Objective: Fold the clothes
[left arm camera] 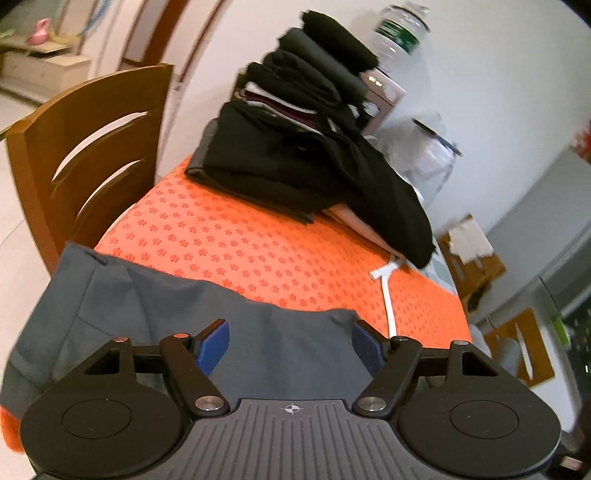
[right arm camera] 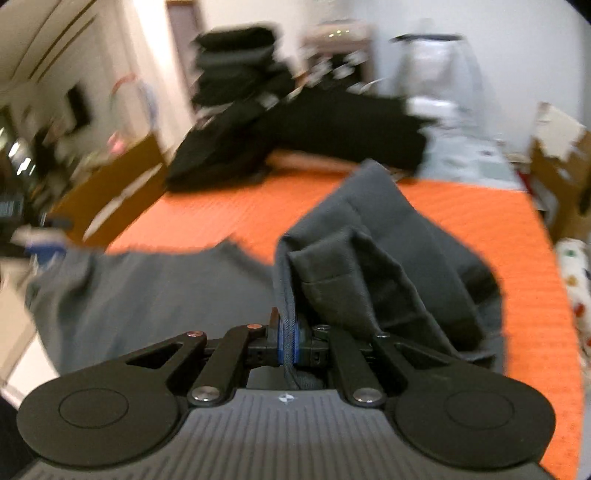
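Note:
A grey garment (left arm camera: 147, 314) lies at the near edge of the orange flower-patterned table cover (left arm camera: 229, 243). My left gripper (left arm camera: 290, 345) hovers over it with its blue pads wide apart and only flat cloth under the gap, so it is open. In the right wrist view the same grey garment (right arm camera: 388, 251) is lifted and bunched, folding over itself. My right gripper (right arm camera: 290, 341) is shut on an edge of that grey cloth, which runs between its blue pads. The right wrist view is blurred by motion.
A stack of folded dark clothes (left arm camera: 295, 122) stands at the far side of the table, with a loose black garment (left arm camera: 388, 199) and a white drawstring (left arm camera: 386, 288) beside it. A wooden chair (left arm camera: 85, 147) stands at the left. A water bottle (left arm camera: 400, 33) and cardboard boxes (left arm camera: 472, 254) sit beyond.

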`<move>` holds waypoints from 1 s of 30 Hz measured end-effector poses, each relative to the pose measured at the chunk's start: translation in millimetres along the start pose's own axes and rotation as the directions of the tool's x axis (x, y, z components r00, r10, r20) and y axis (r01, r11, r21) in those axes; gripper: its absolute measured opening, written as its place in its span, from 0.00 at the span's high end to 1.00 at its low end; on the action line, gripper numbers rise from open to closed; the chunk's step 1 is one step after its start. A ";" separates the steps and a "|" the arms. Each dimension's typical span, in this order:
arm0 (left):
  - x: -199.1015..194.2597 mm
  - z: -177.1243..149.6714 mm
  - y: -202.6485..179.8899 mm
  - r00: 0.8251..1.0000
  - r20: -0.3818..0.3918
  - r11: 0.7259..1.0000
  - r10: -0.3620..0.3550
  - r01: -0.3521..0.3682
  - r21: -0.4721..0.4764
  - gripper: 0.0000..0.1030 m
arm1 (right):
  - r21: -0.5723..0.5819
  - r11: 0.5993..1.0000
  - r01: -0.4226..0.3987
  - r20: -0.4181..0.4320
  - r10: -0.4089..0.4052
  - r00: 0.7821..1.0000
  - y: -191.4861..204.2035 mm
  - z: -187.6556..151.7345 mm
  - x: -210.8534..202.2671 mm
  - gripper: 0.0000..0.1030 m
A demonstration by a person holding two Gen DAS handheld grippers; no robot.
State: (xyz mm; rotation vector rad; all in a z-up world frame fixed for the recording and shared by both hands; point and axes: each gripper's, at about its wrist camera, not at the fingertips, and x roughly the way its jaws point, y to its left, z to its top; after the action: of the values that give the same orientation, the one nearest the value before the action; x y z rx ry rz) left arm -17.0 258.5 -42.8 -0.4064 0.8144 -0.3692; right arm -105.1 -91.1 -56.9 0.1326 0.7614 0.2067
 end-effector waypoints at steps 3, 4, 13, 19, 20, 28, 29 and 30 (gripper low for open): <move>3.5 0.8 0.7 0.998 -0.042 0.997 -0.038 0.041 0.071 0.25 | -0.039 0.999 -0.030 -0.065 0.027 0.998 21.6 -9.0 19.0 0.94; 5.6 0.7 -0.9 0.997 -0.056 0.994 -0.050 0.055 0.099 0.24 | -0.043 0.998 -0.039 -0.084 0.035 0.996 25.9 -12.0 24.3 0.94; 37.7 -6.9 -53.8 0.950 -0.216 0.901 -0.226 0.288 0.323 0.12 | -0.020 0.997 -0.072 -0.141 0.068 0.988 38.3 -29.4 18.0 0.66; 65.1 -21.2 -111.8 0.888 -0.323 0.795 -0.328 0.444 0.414 0.08 | 0.034 0.998 -0.045 -0.109 0.049 0.993 34.0 -31.0 -9.6 0.58; 69.2 -24.1 -123.3 0.876 -0.341 0.774 -0.341 0.468 0.427 0.08 | 0.045 0.998 -0.031 -0.107 0.036 0.994 31.0 -32.9 -15.6 0.56; 75.5 -53.7 -217.6 0.801 -0.458 0.543 -0.386 0.598 0.589 0.09 | 0.214 0.969 0.122 -0.093 -0.104 0.990 -8.1 -59.8 -59.6 0.54; 76.4 -59.8 -229.7 0.794 -0.475 0.508 -0.379 0.608 0.610 0.10 | 0.239 0.961 0.137 -0.088 -0.119 0.989 -13.0 -64.5 -63.9 0.54; 77.6 -66.1 -240.1 0.786 -0.493 0.477 -0.373 0.618 0.625 0.10 | 0.263 0.953 0.150 -0.084 -0.133 0.988 -18.0 -68.8 -69.0 0.54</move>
State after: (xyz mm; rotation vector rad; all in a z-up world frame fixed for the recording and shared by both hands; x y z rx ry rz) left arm -56.7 2.0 -15.9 0.2576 0.7262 -1.3279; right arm -199.1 -121.5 -63.4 0.3286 0.8589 -0.0304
